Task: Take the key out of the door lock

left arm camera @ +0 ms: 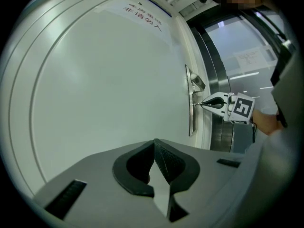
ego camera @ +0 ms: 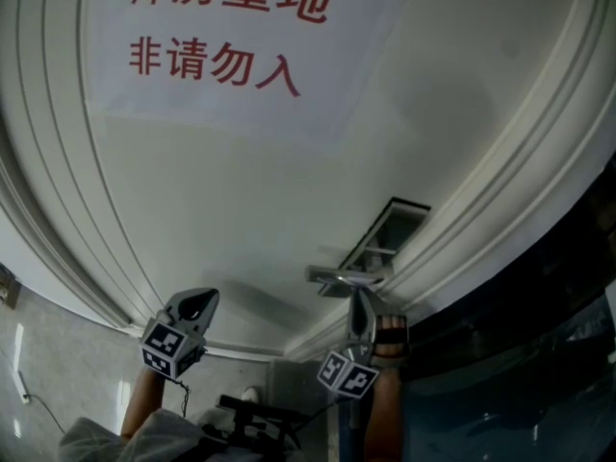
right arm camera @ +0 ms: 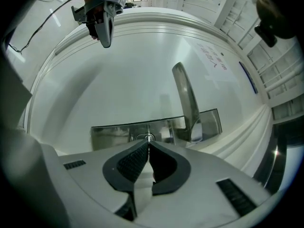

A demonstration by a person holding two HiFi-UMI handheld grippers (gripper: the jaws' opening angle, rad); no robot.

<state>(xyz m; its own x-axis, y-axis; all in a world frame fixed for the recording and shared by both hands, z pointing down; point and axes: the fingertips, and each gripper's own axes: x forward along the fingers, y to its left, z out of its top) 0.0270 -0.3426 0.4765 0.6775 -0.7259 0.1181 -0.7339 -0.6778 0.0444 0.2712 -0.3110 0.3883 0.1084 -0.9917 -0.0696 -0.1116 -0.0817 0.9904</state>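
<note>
White door (ego camera: 250, 191) ahead: right gripper (right arm camera: 148, 144) is clamping the unremoved key (right arm camera: 148, 136) in its lock plate (right arm camera: 114, 136), while left gripper (left arm camera: 154, 142) is hanging closed, empty.

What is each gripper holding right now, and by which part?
Right gripper pinches the key by its protruding head; left gripper, shut, holds nothing.

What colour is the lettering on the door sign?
Red lettering; shows best in the head view.

Thin key (right arm camera: 148, 137) in door lock (right arm camera: 141, 137)
</note>
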